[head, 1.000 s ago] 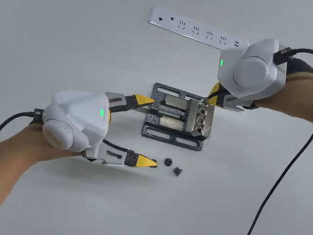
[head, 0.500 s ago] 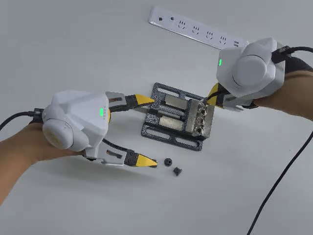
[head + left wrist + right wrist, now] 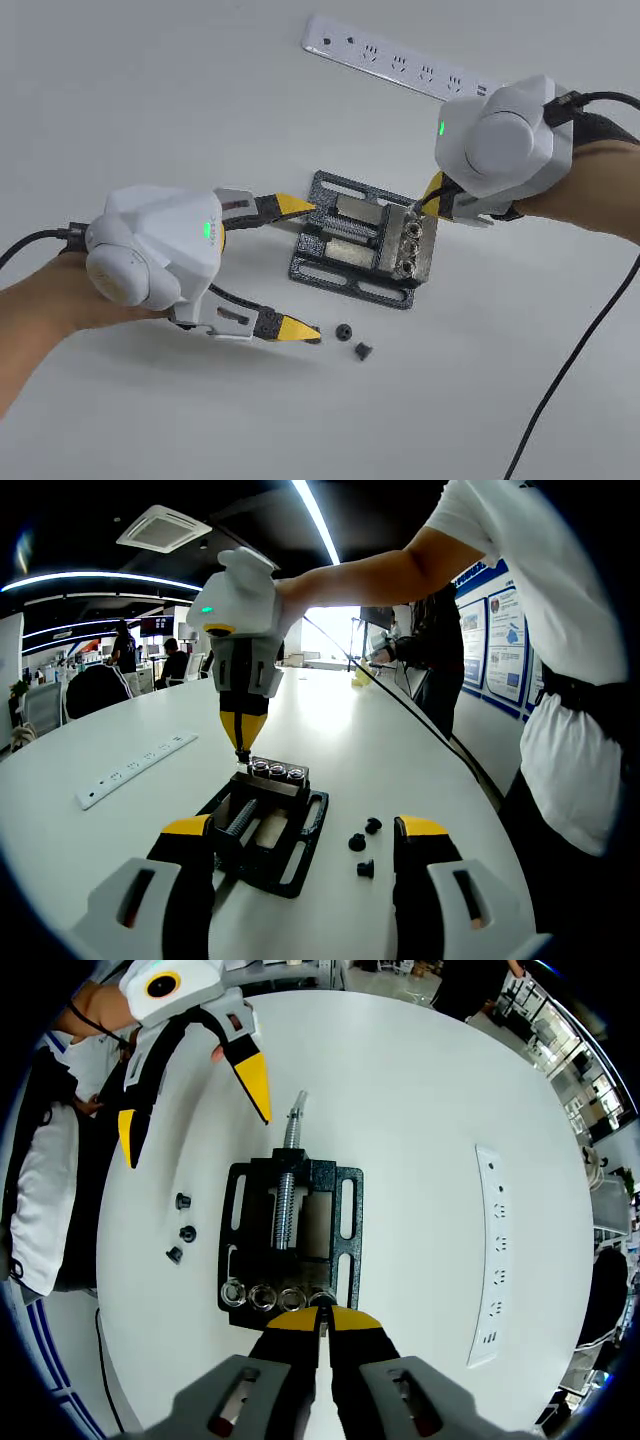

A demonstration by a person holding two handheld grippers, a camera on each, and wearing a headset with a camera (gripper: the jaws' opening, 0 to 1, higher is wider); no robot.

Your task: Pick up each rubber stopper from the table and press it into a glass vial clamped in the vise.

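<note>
On my left, my left gripper (image 3: 297, 267) hovers above the table (image 3: 150, 100) with its jaws spread wide and nothing between them, one yellow tip near the vise's screw end and the other just beside the loose rubber stoppers (image 3: 345, 331). From the left gripper view I count three stoppers (image 3: 356, 841) lying close together on the bare top, a little apart from the vise's base. In the middle sits the vise (image 3: 350, 250), and clamped upright in its far jaws is the row of glass vials (image 3: 408, 242); in the right gripper view three mouths (image 3: 263, 1296) look open, while the end one lies under my tips. On my right, the right gripper (image 3: 322, 1315) points straight down at that end vial with its jaws drawn together; I cannot make out whether a stopper is pinched at the tips or already seated. I judge the step in hand to be the press into this end vial. To do it well I would keep the tips centred over the mouth, push along the vial's axis and not sideways, since glass in a clamp may crack under a slanted load, and ease off once the stopper sits level. Beyond lies a power strip (image 3: 400, 65), well clear.
</note>
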